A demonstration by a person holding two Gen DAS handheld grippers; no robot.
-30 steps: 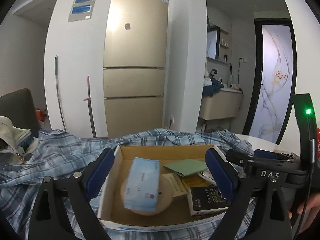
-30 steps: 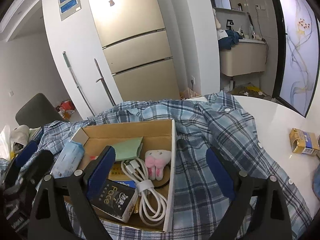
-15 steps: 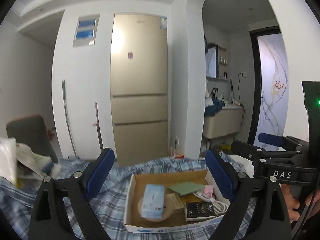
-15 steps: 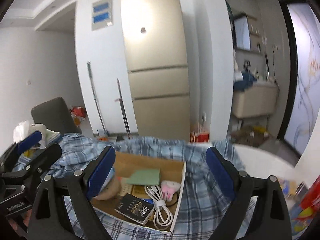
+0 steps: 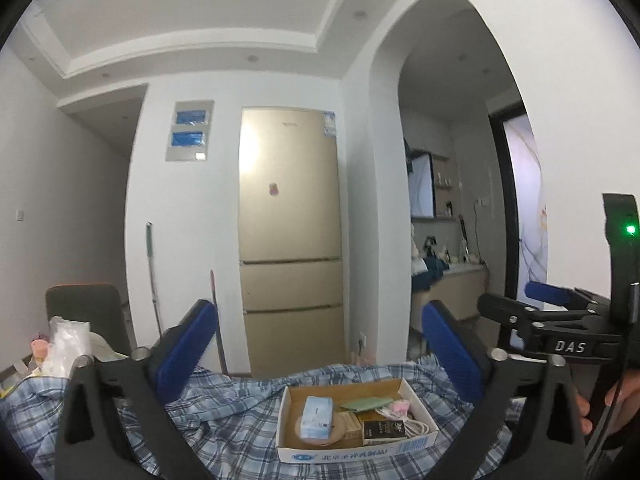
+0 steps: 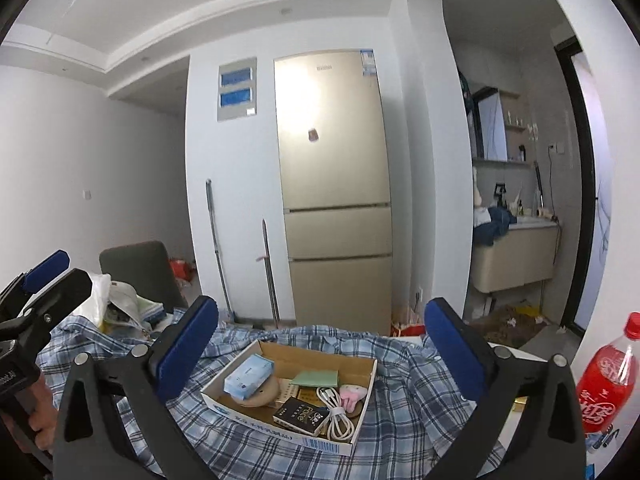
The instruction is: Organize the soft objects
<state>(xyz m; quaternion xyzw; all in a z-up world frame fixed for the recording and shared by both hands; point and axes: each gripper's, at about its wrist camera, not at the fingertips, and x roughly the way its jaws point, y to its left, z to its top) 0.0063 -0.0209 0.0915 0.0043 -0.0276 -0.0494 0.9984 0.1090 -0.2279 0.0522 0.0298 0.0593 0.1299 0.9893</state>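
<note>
A blue plaid shirt [image 5: 232, 412] [image 6: 404, 392] lies spread over the table. On it stands a shallow cardboard box [image 5: 344, 454] [image 6: 280, 426]. The box holds a blue tissue pack [image 5: 316, 418] [image 6: 248, 374], a green folded cloth [image 6: 316, 378], a pink plush bunny [image 6: 352, 394], a white cable [image 6: 336, 412] and a black carton [image 6: 302, 414]. My left gripper [image 5: 318, 312] hangs above and behind the box, its jaws opening with nothing between them. My right gripper [image 6: 320, 308] does the same, pointing about level, and also shows at the right of the left wrist view.
A gold fridge [image 5: 290, 240] and two mop handles stand against the far wall. A grey chair [image 5: 84, 312] with a plastic bag [image 5: 64, 344] is at the left. A red soda bottle [image 6: 608, 372] stands on the white table at the right. A person's hand [image 5: 616, 400] grips the right tool.
Both grippers have risen and drawn back from the box, tilting up toward level. The box now looks smaller and lower in both views. Both pairs of jaws stand slightly wider.
</note>
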